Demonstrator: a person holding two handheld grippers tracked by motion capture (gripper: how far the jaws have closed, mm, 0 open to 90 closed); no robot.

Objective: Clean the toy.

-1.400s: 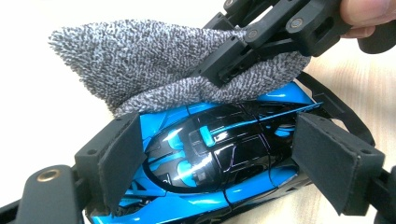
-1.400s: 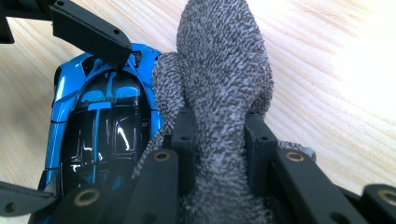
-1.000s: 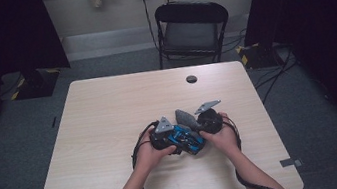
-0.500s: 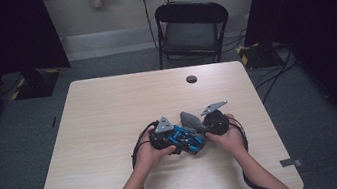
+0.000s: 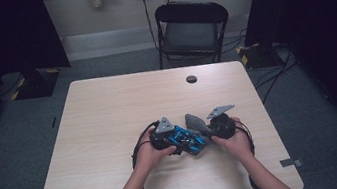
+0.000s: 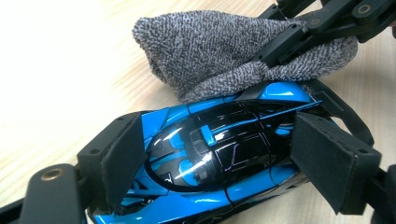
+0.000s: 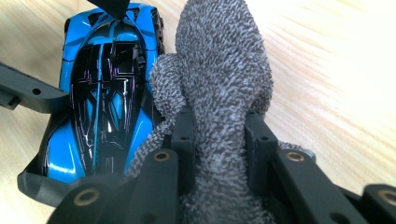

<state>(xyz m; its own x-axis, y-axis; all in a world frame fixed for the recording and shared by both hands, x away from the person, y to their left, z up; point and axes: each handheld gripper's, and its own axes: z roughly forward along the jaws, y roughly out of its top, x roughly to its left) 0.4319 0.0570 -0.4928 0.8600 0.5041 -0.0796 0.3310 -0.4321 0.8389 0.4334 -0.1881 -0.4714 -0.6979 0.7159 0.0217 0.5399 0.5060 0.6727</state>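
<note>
A glossy blue and black toy car (image 6: 219, 154) lies on the light wooden table (image 5: 108, 113), near its front middle. My left gripper (image 6: 229, 154) is shut on the car, one padded jaw on each side of its body. In the high view this gripper (image 5: 183, 140) reaches in from the car's (image 5: 191, 142) left. My right gripper (image 7: 219, 135) is shut on a bunched grey knitted cloth (image 7: 224, 60), which rests against one end of the car (image 7: 107, 93). In the left gripper view the cloth (image 6: 210, 51) lies over the car's far end.
A black folding chair (image 5: 191, 25) stands behind the table's far edge. A small dark round cap (image 5: 191, 79) sits in the tabletop near the back. Cables trail from both grippers toward the front edge.
My right gripper has slid a little to the right with the cloth, along the car. The left gripper and the car have stayed put.
</note>
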